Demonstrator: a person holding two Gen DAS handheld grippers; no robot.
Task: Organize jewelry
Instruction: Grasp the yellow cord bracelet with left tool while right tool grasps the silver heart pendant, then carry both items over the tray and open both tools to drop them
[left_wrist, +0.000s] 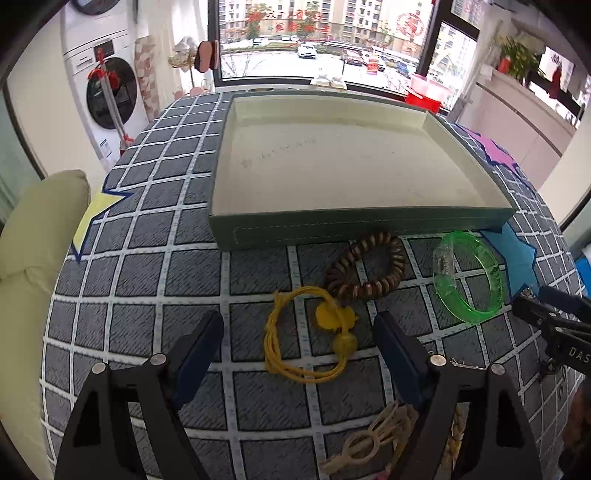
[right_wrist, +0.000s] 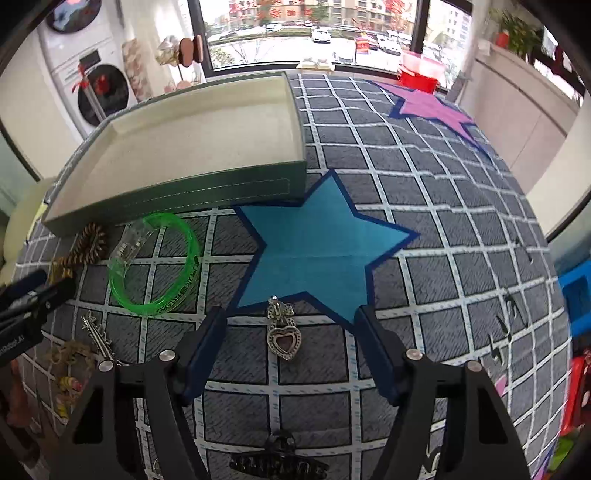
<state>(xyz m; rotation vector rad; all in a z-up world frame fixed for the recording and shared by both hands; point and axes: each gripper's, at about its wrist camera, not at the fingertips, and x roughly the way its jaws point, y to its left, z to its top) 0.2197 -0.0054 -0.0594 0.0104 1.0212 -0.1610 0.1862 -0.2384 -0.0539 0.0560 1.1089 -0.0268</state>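
Note:
A green tray (left_wrist: 362, 229) with a cream inside stands empty at the back of the table; it also shows in the right wrist view (right_wrist: 177, 195). My left gripper (left_wrist: 299, 332) is open, its fingers either side of a yellow cord bracelet (left_wrist: 295, 343) with a yellow charm. A brown bead bracelet (left_wrist: 365, 266) and a clear green bangle (left_wrist: 469, 277) lie just in front of the tray. My right gripper (right_wrist: 291, 328) is open around a silver heart pendant (right_wrist: 284, 336). The green bangle (right_wrist: 159, 266) lies to its left.
A cream hair clip (left_wrist: 369, 439) lies under my left gripper. A silver hair clip (right_wrist: 98, 336), small beige pieces (right_wrist: 70, 358) and a dark barrette (right_wrist: 279, 458) lie near my right gripper. Blue (right_wrist: 321, 247), purple (right_wrist: 432, 107) and yellow (left_wrist: 92, 218) star stickers mark the checked cloth.

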